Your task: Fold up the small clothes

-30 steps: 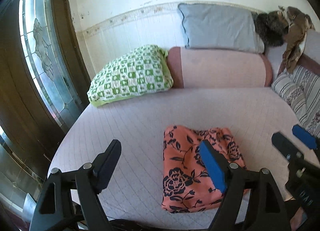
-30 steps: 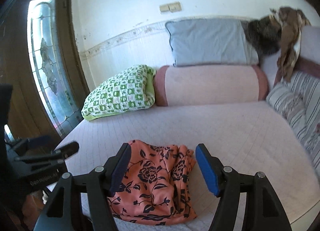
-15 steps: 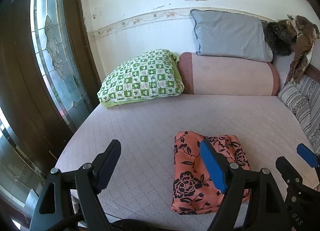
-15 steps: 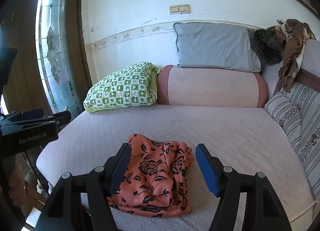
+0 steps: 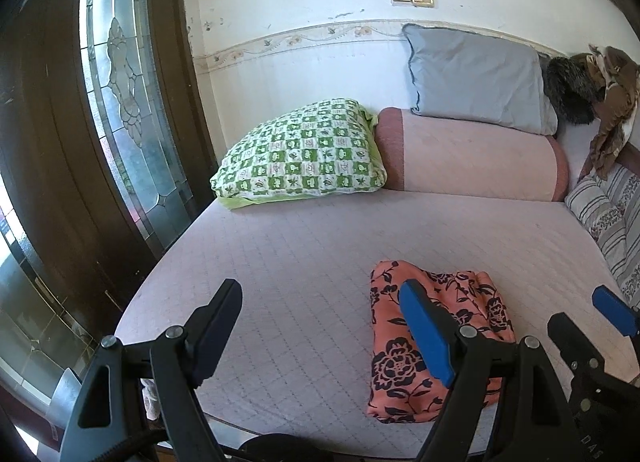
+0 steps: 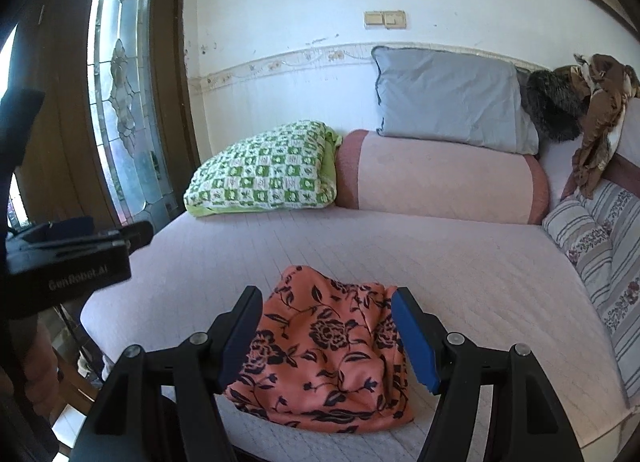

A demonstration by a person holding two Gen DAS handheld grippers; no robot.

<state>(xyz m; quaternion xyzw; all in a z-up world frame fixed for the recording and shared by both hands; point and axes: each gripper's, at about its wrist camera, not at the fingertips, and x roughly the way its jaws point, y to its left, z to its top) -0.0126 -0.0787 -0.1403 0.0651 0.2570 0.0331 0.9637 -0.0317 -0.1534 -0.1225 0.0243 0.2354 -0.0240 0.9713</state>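
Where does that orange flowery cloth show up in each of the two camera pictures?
Left wrist view: the orange floral cloth lies lower right on the bed, partly behind the blue finger pad.
Right wrist view: the cloth sits bottom centre, seen between the two open fingers.
Shared landmark: the green checked pillow, left of the pink bolster in both.

White wall point(image 6: 280, 14), leaded-glass door point(image 5: 120, 102), quilted pink bed point(image 5: 320, 246)

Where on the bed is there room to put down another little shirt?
Bare bed cover lies left of the folded orange floral cloth, up to the green checked pillow. More lies between that cloth and the pink bolster. The right edge is crowded by striped cushions.
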